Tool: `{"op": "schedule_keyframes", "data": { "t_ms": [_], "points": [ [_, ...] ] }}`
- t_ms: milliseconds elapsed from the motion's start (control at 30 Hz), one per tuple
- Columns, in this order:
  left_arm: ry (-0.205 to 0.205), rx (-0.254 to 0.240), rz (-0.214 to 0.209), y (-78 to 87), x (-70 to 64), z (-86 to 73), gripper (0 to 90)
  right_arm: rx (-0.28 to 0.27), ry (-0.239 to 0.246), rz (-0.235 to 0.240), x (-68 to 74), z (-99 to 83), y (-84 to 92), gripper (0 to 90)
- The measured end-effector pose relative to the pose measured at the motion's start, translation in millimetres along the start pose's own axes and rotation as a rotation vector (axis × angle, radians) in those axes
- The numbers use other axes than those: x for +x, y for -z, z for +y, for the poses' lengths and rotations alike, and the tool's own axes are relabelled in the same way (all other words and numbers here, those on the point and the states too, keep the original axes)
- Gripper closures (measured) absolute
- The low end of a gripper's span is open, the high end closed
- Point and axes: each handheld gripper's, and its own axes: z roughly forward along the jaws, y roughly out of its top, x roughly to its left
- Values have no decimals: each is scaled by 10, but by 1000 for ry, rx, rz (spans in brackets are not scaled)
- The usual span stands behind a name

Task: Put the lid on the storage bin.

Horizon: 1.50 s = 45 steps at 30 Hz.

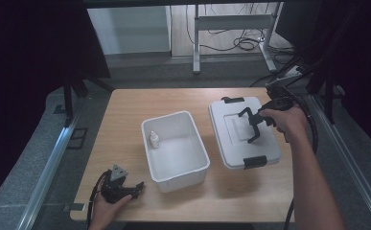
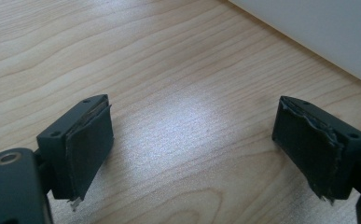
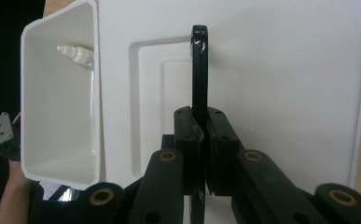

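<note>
High view – right tool [image 1: 253, 125] raised, gripping handle [image 3: 199, 70]

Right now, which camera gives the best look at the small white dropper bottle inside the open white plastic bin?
The high view: the small white dropper bottle stands whole against the open white plastic bin's left wall. The right gripper view catches the bottle partly behind the white lid. The left gripper view faces bare tabletop.

White lid [image 1: 240, 132] flat beside open white bin [image 1: 176, 148].
</note>
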Motion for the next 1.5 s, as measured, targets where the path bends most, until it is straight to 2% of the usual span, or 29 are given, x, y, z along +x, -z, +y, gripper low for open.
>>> {"op": "schedule_keyframes", "data": {
  "t_ms": [200,233,400,733,833,1167,1267,1500],
  "points": [
    [0,0,0,0,0,0,122,2,15,11,108,40,-25,849],
    [-1,0,0,0,0,0,122,5,21,32,149,58,-40,849],
    [-1,0,0,0,0,0,122,9,33,60,267,101,-96,849],
    [-1,0,0,0,0,0,122,24,54,63,536,180,-220,849],
    [2,0,-1,-1,-2,-1,122,40,70,67,661,211,-318,849],
    [1,0,0,-1,-2,-1,121,67,102,79,834,233,-482,849],
    [2,-1,0,-2,-3,-1,121,69,114,80,949,236,-497,849],
    [2,-2,0,-2,-3,-2,121,84,126,87,1095,235,-599,848]
  ]
}}
